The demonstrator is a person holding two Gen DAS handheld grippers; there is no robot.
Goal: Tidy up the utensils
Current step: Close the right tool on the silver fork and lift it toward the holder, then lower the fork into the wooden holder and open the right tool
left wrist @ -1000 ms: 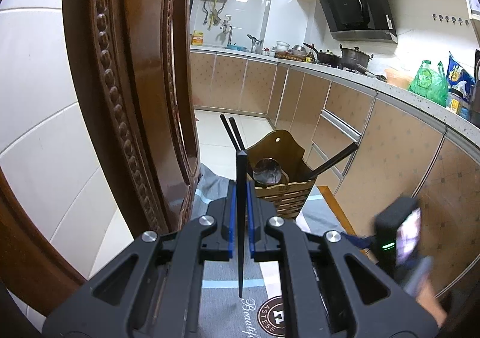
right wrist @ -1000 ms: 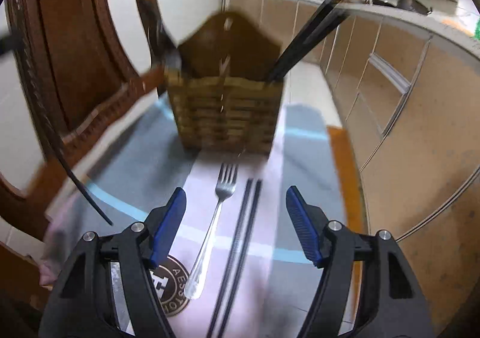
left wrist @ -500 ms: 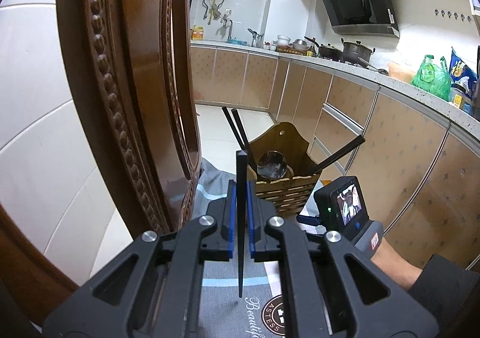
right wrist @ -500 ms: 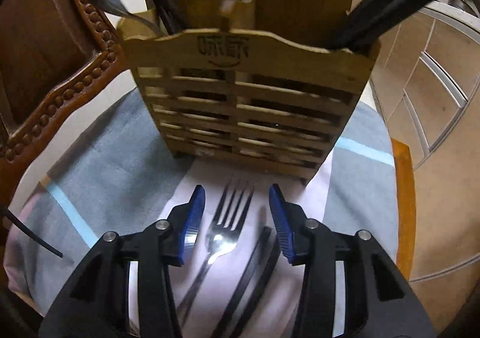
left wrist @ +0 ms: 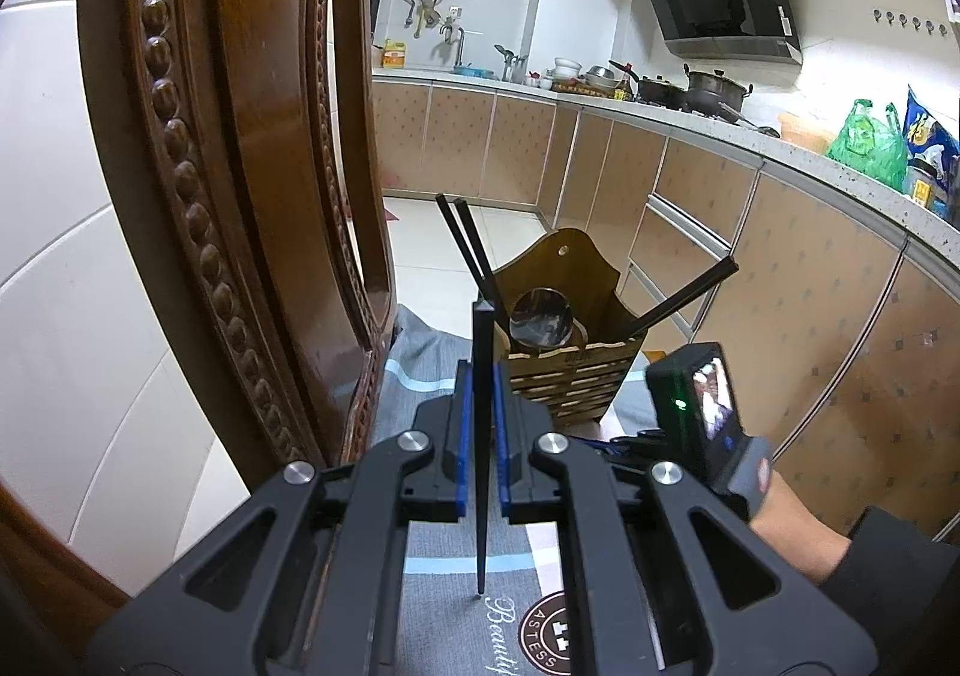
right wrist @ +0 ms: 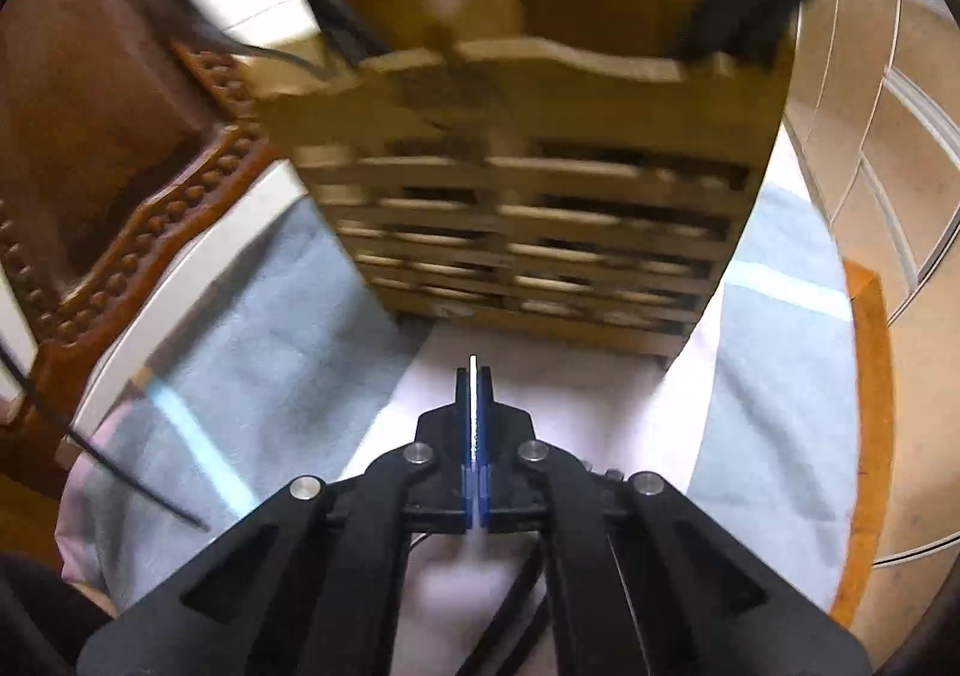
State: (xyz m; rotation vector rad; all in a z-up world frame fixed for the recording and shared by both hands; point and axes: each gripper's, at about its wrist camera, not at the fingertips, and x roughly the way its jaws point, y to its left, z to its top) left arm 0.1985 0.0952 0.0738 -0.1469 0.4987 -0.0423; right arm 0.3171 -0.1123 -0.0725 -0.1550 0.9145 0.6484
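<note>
Kitchen cabinets and a cluttered counter formed the background, and a round bench covered by a grey and pale pink cloth point(right wrist: 288, 352) carried a slatted wooden utensil holder point(left wrist: 570, 370) beside a carved dark-wood chair back point(left wrist: 240, 148). Black chopsticks point(left wrist: 465, 244) and a steel spoon bowl point(left wrist: 540, 319) were seen standing in the holder.

A slim black chopstick point(left wrist: 482, 436) was held upright in the left gripper point(left wrist: 482, 436), whose jaws were clamped on its mid-length, the tip hanging just above the cloth. Being light, stiff and smooth, it was judged likely to pivot or slide unless gripped near the middle.

The right gripper point(right wrist: 474, 436) was seen with its jaws shut, just in front of the holder's base. A thin bright sliver point(right wrist: 473, 376) showed edge-on between the pads, possibly a flat steel utensil pinched across its thickness; what it was could not be settled. Metal so thin would be hard, slick and prone to twist in the grip, so a hold nearer the neck was judged safer.

The right view was motion-blurred, the holder's compartments could not be told apart, and dark chopsticks point(right wrist: 516, 604) on the cloth were mostly hidden under the gripper body.
</note>
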